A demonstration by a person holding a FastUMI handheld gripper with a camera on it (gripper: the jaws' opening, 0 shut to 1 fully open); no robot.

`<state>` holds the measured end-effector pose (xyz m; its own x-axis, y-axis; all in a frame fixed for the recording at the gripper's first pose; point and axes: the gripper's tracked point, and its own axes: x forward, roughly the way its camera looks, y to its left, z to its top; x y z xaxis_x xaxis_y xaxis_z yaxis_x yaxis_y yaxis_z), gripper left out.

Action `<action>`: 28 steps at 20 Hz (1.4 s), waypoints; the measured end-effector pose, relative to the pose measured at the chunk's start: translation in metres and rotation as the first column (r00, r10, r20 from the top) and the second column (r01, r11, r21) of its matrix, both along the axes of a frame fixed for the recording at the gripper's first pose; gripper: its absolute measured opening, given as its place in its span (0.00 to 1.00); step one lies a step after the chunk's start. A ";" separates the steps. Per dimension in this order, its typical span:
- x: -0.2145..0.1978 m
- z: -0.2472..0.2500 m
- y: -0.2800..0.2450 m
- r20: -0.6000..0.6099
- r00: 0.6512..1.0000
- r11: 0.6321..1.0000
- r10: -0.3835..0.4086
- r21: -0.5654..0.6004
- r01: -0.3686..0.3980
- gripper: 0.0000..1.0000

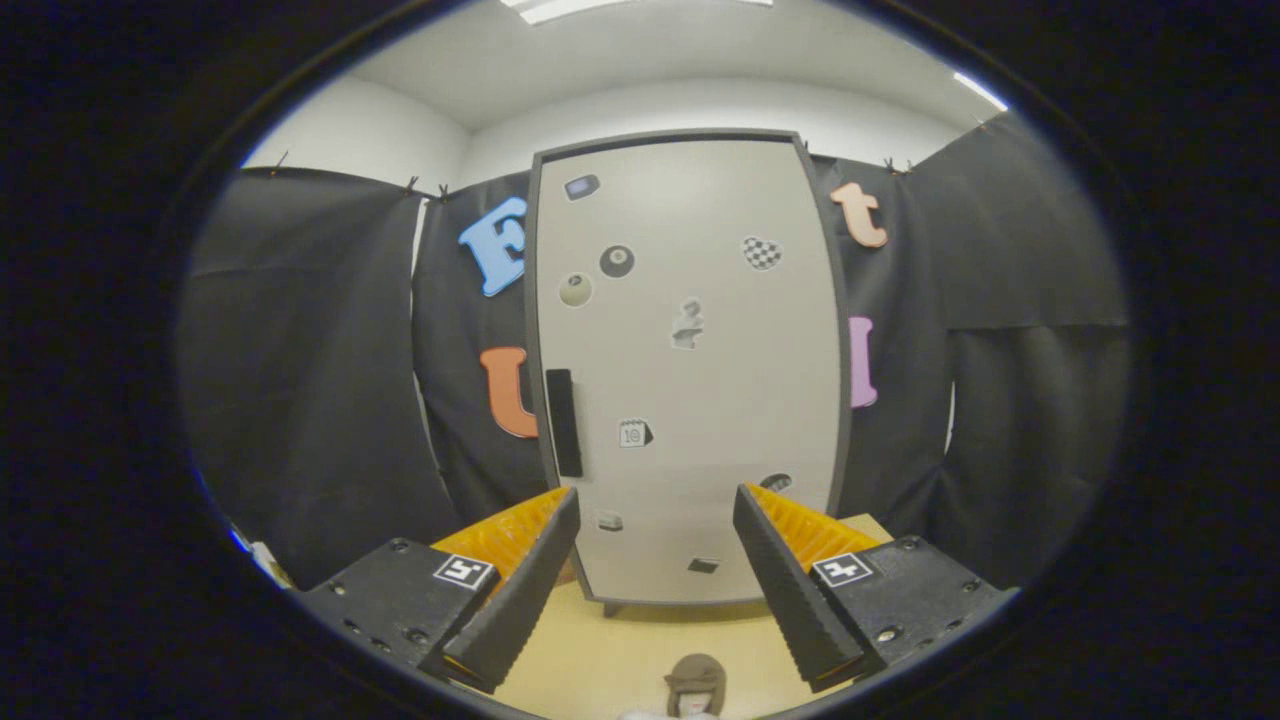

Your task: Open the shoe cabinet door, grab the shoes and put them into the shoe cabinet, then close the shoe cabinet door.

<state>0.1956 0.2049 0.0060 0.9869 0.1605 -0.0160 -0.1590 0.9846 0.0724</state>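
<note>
A tall pale grey shoe cabinet [700,380] stands upright on a light wooden table [600,650], its door shut flat. A black vertical handle [563,422] sits on the door's left side, and several small stickers dot the front. My gripper [655,500] is open, its two fingers spread wide with nothing between them, a short way in front of the door's lower half. The left fingertip [562,505] lies just below the handle. A brown shoe [696,682] rests on the table below and between the fingers, partly cut off.
Black cloth walls [320,400] hang behind and on both sides of the cabinet. A white ceiling with strip lights [560,10] is overhead. The bare tabletop runs from the cabinet's foot back toward me.
</note>
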 end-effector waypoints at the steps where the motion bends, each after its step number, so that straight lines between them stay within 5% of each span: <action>1: 0.018 0.003 0.014 0.000 1.000 1.000 0.016 -0.001 -0.016 1.00; 7: 0.110 0.008 0.080 -0.007 0.998 0.998 0.055 -0.012 -0.055 0.99; 13: 0.169 -0.003 0.106 -0.042 0.998 0.998 0.043 -0.048 -0.045 0.86; 15: 0.175 -0.001 0.111 -0.036 0.998 0.998 0.050 -0.046 -0.052 0.68; 23: 0.178 -0.002 0.100 -0.060 0.997 0.998 0.042 -0.045 -0.045 0.35; 28: 0.137 -0.004 0.092 -0.064 0.993 0.995 0.094 -0.039 -0.097 0.29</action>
